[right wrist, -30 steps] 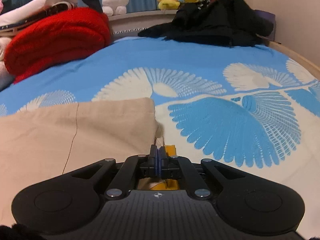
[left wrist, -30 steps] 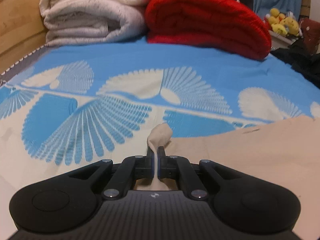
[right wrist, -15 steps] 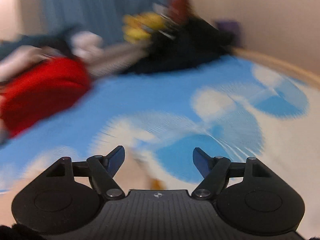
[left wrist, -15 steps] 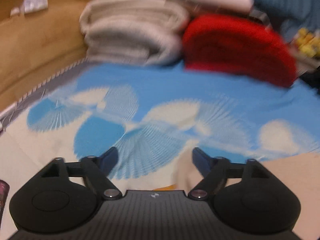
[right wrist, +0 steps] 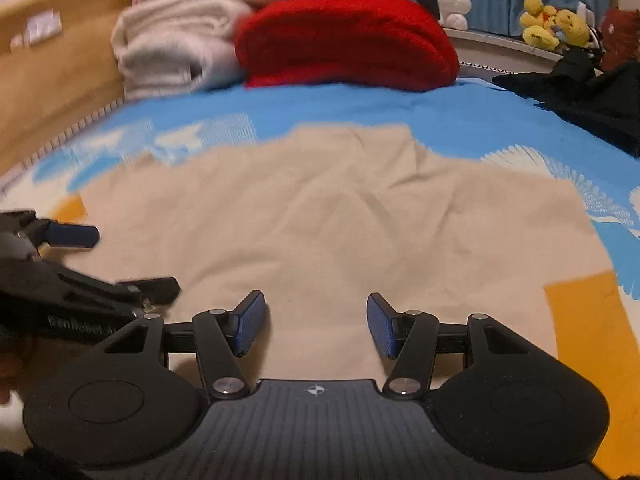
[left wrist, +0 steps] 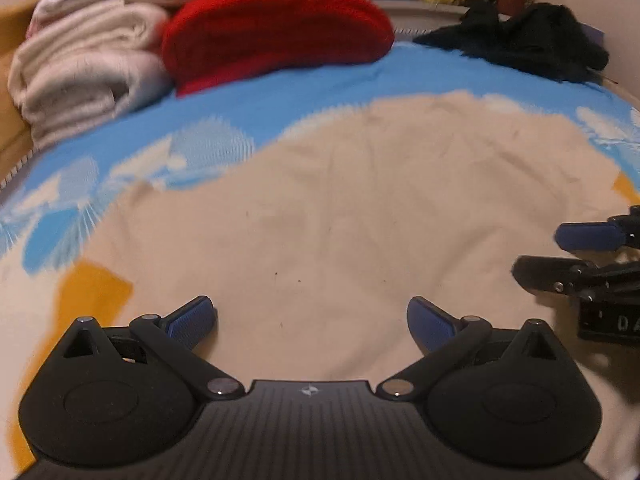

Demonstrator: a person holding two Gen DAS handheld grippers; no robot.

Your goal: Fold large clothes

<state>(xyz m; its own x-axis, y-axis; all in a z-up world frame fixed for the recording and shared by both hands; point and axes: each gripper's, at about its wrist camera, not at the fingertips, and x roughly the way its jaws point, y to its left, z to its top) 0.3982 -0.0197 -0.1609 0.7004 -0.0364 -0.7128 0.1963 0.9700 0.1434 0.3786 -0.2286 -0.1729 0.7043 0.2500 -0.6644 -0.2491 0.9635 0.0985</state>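
While no box or basket shows in either view, the bed (left wrist: 320, 80) carries everything: its blue and white sheet (right wrist: 360, 108) bears a beige garment (left wrist: 360, 208) spread flat across the middle, with yellow-orange patches showing at its near corners. At the far end lie a rolled cream blanket (left wrist: 80, 76) and a red knit blanket (left wrist: 276, 28) touching side by side, and a dark heap of clothing (left wrist: 528, 40) sits off to the right near yellow plush toys (right wrist: 556, 28) on a ledge. The left claw (left wrist: 312, 322) is spread wide over the garment's near part, having just been opening, with nothing pinched between its blue pads. The right claw (right wrist: 316, 324) is also parted, having just been closing somewhat, gripping nothing; the beige cloth lies beneath and beyond it. Each claw shows at the edge of the other's view, just beside it.
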